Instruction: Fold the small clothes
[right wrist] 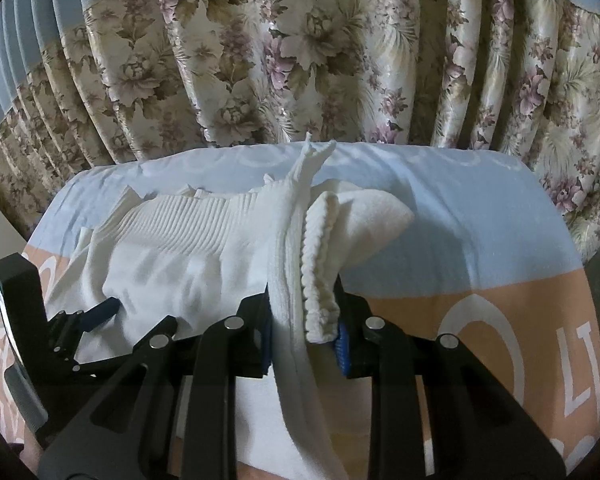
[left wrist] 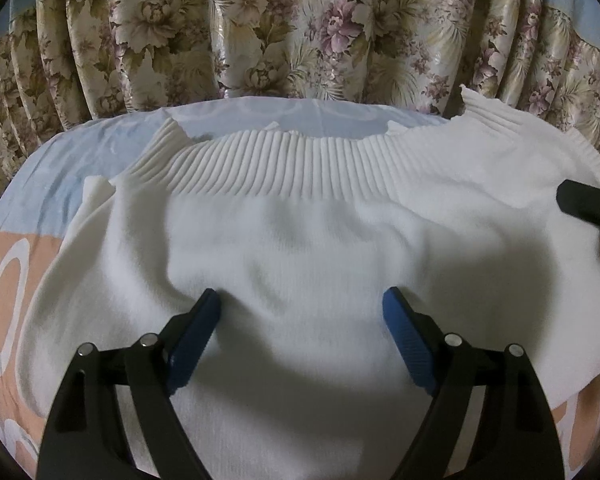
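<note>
A white knit sweater (left wrist: 300, 240) lies spread on the bed, its ribbed hem (left wrist: 268, 160) toward the far side. My left gripper (left wrist: 302, 300) is open, its blue pads resting on the sweater's middle, holding nothing. My right gripper (right wrist: 304, 320) is shut on a bunched edge of the sweater (right wrist: 300, 264), with a cuff-like ribbed fold (right wrist: 320, 264) between the pads, lifted a little at the garment's right side. The right gripper's finger shows at the right edge of the left wrist view (left wrist: 588, 204). The left gripper shows at the left of the right wrist view (right wrist: 84, 320).
The bed sheet (right wrist: 460, 220) is light blue and peach with white rings and letters. A floral curtain (left wrist: 300, 32) hangs right behind the bed's far edge. Bare sheet lies to the right of the sweater.
</note>
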